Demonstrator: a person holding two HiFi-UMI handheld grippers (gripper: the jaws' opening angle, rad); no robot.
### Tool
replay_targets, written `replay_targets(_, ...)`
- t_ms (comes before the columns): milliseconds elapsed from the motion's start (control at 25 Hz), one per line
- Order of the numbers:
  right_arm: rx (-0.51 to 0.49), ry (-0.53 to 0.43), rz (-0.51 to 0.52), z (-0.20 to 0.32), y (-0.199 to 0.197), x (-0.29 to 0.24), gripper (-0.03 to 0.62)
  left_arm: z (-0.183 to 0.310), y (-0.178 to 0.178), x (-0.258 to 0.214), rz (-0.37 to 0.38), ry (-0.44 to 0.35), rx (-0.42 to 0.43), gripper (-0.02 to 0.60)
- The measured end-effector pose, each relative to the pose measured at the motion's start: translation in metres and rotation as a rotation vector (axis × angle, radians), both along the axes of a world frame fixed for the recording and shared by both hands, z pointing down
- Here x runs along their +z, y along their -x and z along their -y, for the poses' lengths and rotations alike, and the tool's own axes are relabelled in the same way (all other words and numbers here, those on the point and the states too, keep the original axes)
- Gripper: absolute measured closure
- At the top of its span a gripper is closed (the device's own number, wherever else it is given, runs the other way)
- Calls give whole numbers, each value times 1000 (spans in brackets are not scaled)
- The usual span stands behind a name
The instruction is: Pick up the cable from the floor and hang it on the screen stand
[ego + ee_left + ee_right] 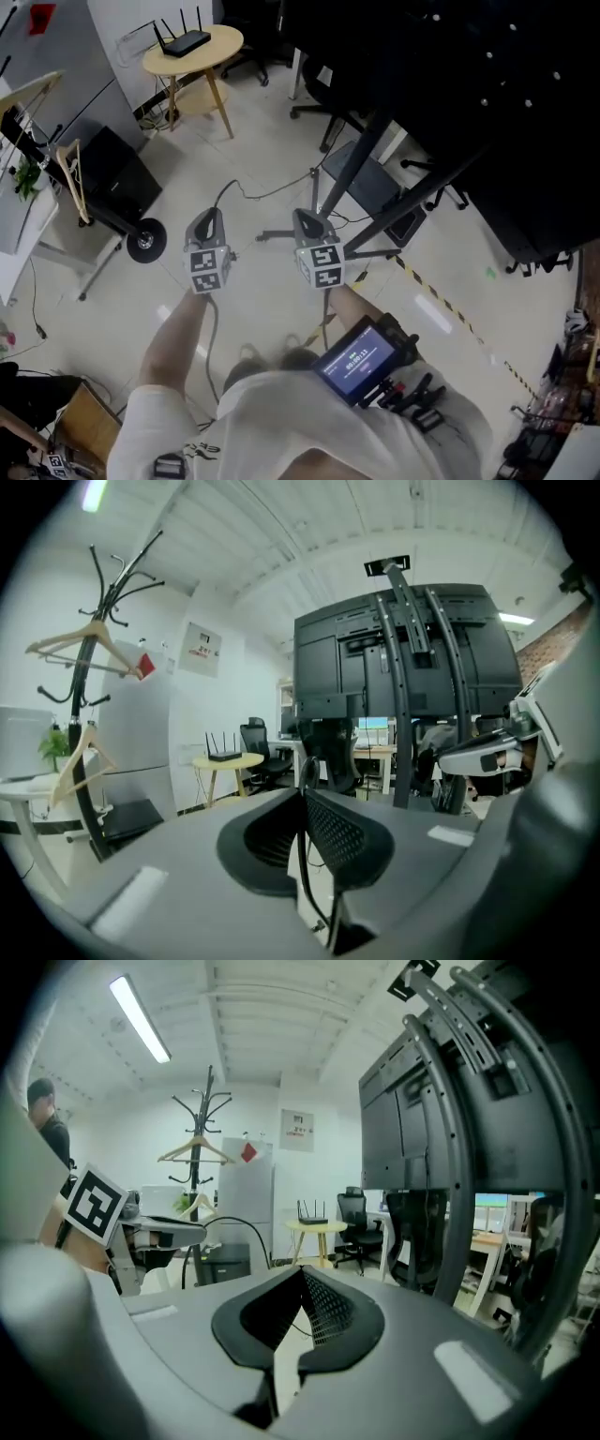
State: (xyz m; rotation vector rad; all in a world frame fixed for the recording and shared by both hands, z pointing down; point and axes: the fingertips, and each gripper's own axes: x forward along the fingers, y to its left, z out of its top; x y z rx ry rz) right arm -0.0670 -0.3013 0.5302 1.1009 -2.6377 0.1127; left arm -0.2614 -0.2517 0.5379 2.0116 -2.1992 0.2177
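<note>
The left gripper [305, 794] clamps the cable [300, 866], which hangs straight down; the right gripper [302, 1276], jaws together, sits nearer the stand [363, 159] at one o'clock.

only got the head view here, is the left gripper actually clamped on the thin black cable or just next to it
observer: Clamped. The left gripper view shows the left gripper with its jaws shut on the thin black cable, which runs up between them.
operator: and the right one
observer: The right gripper view shows the right gripper with its jaws together. I cannot tell whether any cable is pinched there.
operator: stand in front of it?
observer: Yes, in that view the curved uprights of the black metal screen stand rise ahead and to the right.
</note>
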Motion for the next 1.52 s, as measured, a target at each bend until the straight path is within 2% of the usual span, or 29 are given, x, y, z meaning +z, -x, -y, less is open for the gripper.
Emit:
replay_targets(320,1,-114,62,11,-6,-121,580,10,-17,-153,21,-142,62,563)
replay_targets(600,-32,-232,98,-28,-25,-191,580,-31,-60,-262,59,-294,146,563)
replay_targets(960,-25,-316,123,-17,-18,-240,580,-18,-92,-328,60,-383,285,562)
replay_targets(1520,94,-336,102,3,-57,-257,566,4,-147,-369,34,-430,463,561)
